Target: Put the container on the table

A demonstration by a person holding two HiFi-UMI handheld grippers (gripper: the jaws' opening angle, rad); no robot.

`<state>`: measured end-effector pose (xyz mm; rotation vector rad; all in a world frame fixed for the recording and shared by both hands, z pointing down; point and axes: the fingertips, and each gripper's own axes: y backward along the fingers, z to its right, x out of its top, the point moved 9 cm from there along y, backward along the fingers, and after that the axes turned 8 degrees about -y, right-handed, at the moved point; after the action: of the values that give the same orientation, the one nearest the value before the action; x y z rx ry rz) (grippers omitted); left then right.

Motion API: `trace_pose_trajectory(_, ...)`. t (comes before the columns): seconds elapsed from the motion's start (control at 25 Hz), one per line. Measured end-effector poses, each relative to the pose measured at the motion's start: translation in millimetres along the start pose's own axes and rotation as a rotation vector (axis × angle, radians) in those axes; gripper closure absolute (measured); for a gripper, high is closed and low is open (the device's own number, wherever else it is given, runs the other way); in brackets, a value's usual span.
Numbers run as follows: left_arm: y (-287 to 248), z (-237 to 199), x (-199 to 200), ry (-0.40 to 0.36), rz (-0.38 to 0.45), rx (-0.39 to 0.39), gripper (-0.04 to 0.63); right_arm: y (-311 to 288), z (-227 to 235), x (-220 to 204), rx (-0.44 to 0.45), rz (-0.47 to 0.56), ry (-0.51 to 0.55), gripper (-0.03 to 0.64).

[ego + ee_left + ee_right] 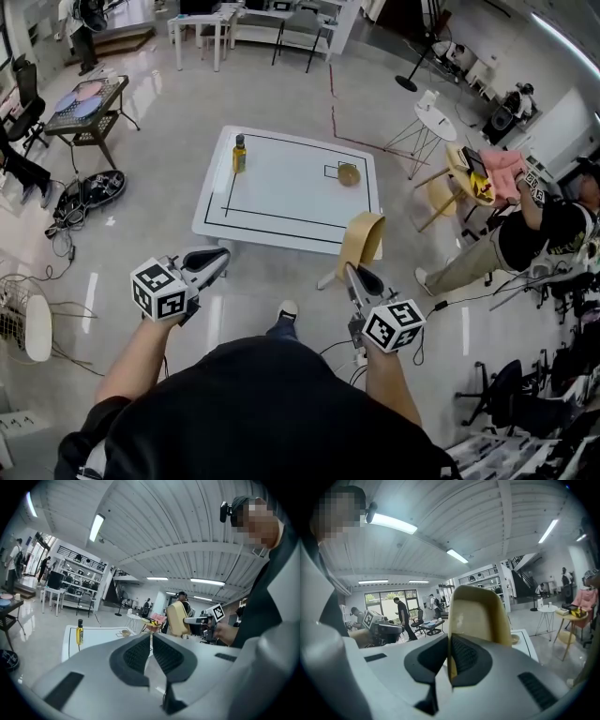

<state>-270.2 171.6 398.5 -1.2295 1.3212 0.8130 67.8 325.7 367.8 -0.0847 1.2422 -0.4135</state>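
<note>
My right gripper (pixel 449 645) pinches the container (pixel 480 616) by its thin wall, short of the worktop (pixel 281 192); it seems light, stiff, slippery. My left gripper (pixel 151 641) is closed, empty.

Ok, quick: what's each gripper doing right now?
Left gripper: closed, holding nothing.
Right gripper: closed on the wall of the tan container.

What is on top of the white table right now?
A yellow bottle near the table's left edge, a small tan bowl toward its right. The container held in the right tool hides the near right corner.
</note>
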Motion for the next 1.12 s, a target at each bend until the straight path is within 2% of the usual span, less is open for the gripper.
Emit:
trace_pose_trajectory(0.44, -25.7, -26.6, 14.9, -0.011, 0.004, 0.029, 0.574, -36.8, 29.1, 17.9, 0.019, -0.018, 0.005, 0.600)
trace_pose_trajectory(1.12, -95.2, -63.5, 21.1, 0.008, -0.029, 0.070, 0.574, -97.4, 106.1, 32.8, 0.058, -0.081, -0.014, 0.600)
